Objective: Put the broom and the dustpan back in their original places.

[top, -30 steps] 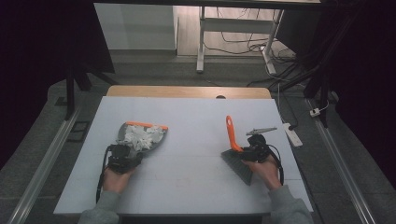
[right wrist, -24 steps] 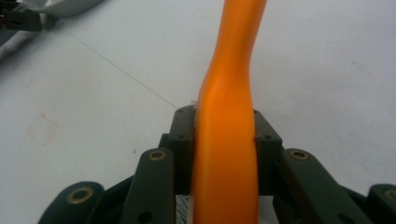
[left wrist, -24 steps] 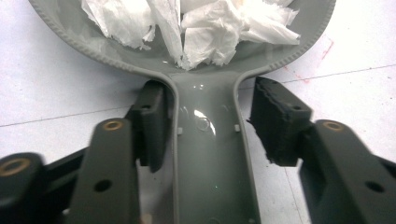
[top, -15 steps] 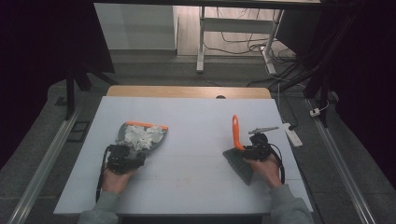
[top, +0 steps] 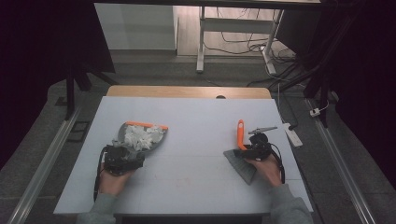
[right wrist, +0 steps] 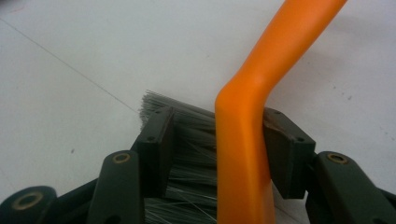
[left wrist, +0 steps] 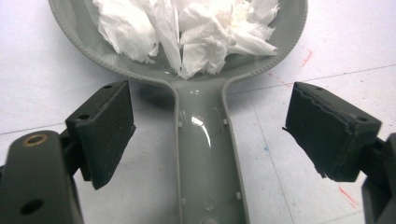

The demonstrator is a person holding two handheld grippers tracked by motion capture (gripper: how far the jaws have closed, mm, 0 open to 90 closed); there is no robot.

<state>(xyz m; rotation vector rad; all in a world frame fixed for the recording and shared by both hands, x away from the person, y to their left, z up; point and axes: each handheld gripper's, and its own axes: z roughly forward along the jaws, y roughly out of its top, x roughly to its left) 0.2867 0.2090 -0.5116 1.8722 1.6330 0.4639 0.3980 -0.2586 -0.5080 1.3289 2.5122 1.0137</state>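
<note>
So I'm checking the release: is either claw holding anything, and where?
Nothing is held: left claw stands open around the dustpan handle, right claw open around the brush handle.

Grey dustpan [left wrist: 208, 154]; orange-handled brush [right wrist: 247, 116]; white tissue [left wrist: 196, 28]

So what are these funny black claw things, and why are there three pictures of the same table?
Those claws are grippers, tools with two black jaws. A person sits at the white table and holds one in each hand. One picture comes from a camera high above. The other two come from small cameras riding on each gripper, looking along its jaws.

The left gripper sits over the handle of a grey dustpan full of crumpled white paper. Its jaws have just been opening: the handle lies between them, with a gap on each side, so the pan is let go.

The right gripper is at a small brush with an orange handle and grey bristles. Its jaws have just been opening too; the handle lies by one pad, with a gap at the other.

Both tools rest on the table.
</note>
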